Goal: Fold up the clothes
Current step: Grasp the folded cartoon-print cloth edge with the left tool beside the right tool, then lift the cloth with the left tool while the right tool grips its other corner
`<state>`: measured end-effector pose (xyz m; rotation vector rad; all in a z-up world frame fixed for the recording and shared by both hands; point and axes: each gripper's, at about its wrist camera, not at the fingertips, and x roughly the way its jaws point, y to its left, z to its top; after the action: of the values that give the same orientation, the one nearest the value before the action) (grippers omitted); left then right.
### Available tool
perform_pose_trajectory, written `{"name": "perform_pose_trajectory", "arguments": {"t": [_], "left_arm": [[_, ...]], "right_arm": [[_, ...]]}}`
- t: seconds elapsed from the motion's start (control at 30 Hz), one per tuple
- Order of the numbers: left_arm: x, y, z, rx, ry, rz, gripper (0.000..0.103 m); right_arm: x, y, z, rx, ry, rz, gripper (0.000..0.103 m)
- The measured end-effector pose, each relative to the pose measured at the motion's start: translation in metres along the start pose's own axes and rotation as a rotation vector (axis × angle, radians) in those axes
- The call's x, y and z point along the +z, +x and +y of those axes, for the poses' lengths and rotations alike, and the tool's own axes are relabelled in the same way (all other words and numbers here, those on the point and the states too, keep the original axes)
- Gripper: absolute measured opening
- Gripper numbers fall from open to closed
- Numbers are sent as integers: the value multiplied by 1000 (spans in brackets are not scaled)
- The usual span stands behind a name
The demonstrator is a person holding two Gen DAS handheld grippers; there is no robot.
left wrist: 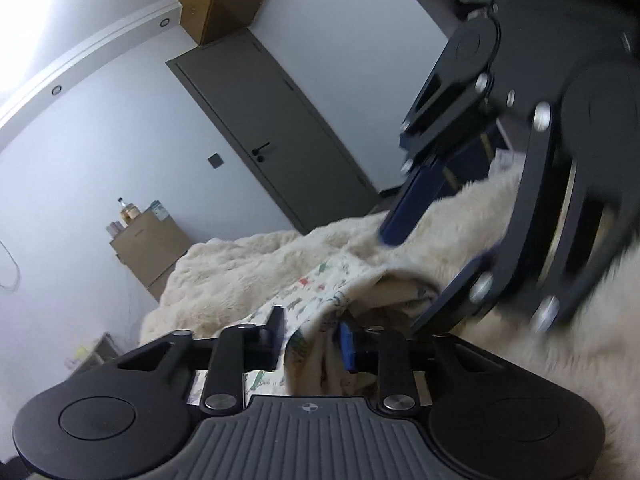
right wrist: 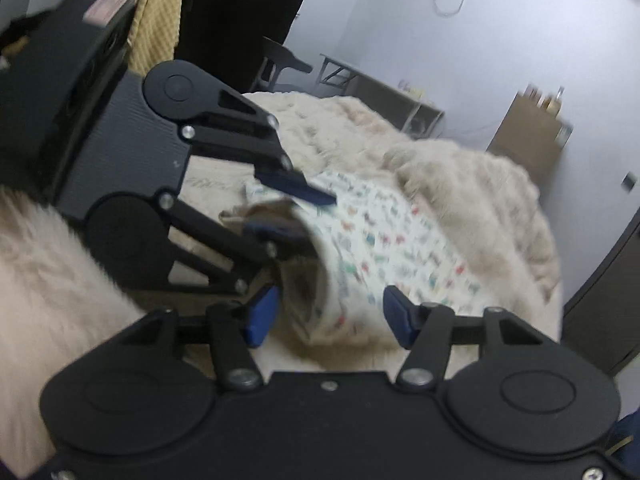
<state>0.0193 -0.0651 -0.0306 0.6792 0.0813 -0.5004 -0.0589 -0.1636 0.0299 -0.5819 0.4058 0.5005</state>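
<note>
**Printed garment held over the furry blanket**

Left wrist view: the left gripper (left wrist: 310, 338) pinches a fold of the printed garment (left wrist: 316, 300) above the cream blanket (left wrist: 240, 268). The right gripper (left wrist: 416, 276) hangs beside it, jaws apart.

Right wrist view: the right gripper's (right wrist: 326, 318) jaws stand wide, the garment (right wrist: 372, 248) between them untouched.

We're in a home bedroom here: a bed draped in a shaggy cream fur blanket (left wrist: 240, 276) fills the middle. Behind it there's a plain grey door with a black lever handle (left wrist: 280, 136), stacked brown cardboard boxes (left wrist: 148, 248) against the pale wall, and a black chair (right wrist: 280, 62) beside a low open shelf unit (right wrist: 396, 100).
</note>
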Motion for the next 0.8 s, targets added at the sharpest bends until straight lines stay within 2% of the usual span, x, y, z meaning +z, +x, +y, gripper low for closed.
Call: {"name": "perform_pose_trajectory", "arguments": {"t": [0.07,0.13,0.2,0.23,0.27,0.3,0.33,0.37,0.4,0.43,0.47,0.53,0.73,0.8], "left_arm": [[-2,-3,4,6,-4,-5,14],[-5,-5,10,13,-16,0,11],[-8,-10,21,-16,-106,-28,11],[-7,-11,22,-19,-113,-30,11],[-7,-12,23,-21,-119,-32,11],[-8,-13,20,-27,-92,-27,13],[-9,-14,20,-30,-86,-26,14],[-10,-16,15,-51,-53,-28,18],[-11,-18,8,-62,-7,-29,34],[-12,-20,1,-73,41,-30,60],[-14,-22,-10,-79,107,-33,65],[-16,-24,-21,-77,169,-60,66],[-10,-5,-42,-135,223,-61,70],[-6,6,-49,-82,185,-70,73]], "right_arm": [[9,7,10,-74,-54,-3,47],[15,15,15,-120,-97,8,47],[13,21,19,-138,-123,45,46],[11,23,20,-142,-132,64,44],[9,25,21,-145,-141,83,28],[7,27,22,-148,-150,103,19],[5,29,23,-152,-159,122,16],[4,31,25,-155,-168,141,13],[2,33,26,-158,-177,161,12],[0,30,22,-137,-150,164,10],[-3,24,15,-102,-102,157,10],[-6,14,2,-45,-24,142,9],[-3,-1,-14,-2,42,97,7],[-1,-7,-22,15,72,83,6]]}}
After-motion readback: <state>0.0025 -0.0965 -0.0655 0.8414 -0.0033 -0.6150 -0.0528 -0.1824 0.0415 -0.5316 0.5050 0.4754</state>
